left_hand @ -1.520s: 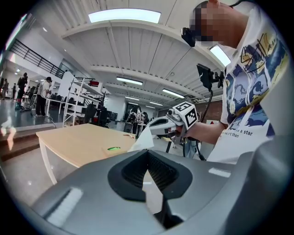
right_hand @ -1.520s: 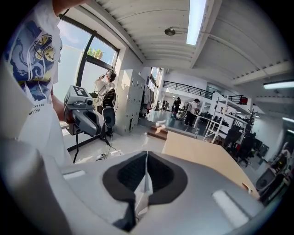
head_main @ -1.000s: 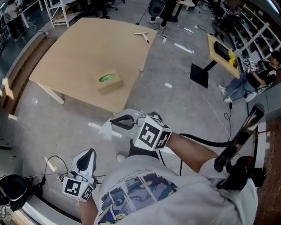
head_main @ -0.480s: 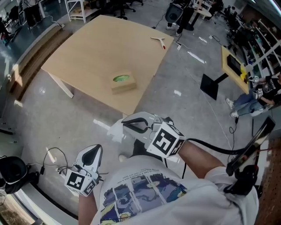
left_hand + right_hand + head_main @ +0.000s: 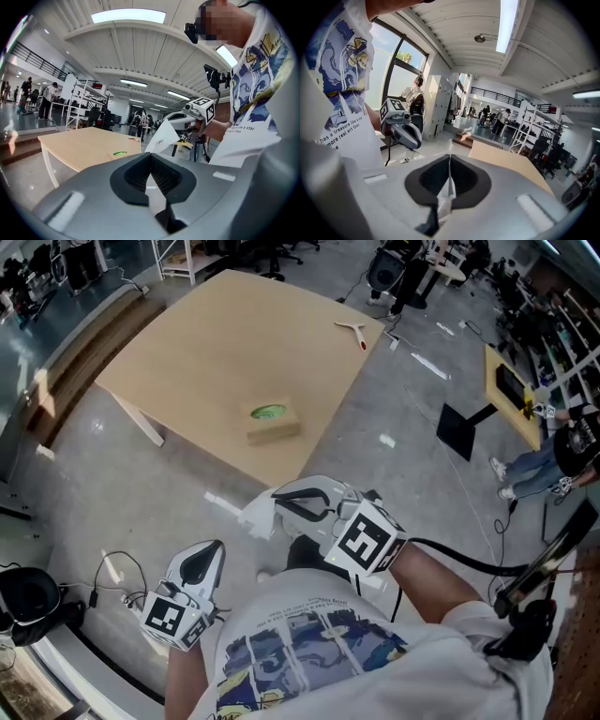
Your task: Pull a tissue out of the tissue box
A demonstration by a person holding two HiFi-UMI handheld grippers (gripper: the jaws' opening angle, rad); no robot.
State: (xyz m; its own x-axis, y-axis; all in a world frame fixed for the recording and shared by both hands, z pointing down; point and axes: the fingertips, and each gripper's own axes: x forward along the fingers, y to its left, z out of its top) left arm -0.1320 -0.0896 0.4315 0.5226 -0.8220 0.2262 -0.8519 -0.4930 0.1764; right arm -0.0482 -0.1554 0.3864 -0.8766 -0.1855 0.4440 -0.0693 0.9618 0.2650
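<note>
The right gripper (image 5: 281, 502) is clamping the freed tissue (image 5: 257, 517), well clear of the tissue box (image 5: 273, 425) on the far table (image 5: 187, 343); the left gripper (image 5: 210, 551) is hanging closed, empty. Likely remaining: setting it down.

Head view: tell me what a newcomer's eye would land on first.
The white tissue pinched in the right gripper stands out first, held over the floor just off the near corner of the wooden table. Next come the tissue box with its green opening, on the table near that corner, and the empty left gripper at lower left.
</note>
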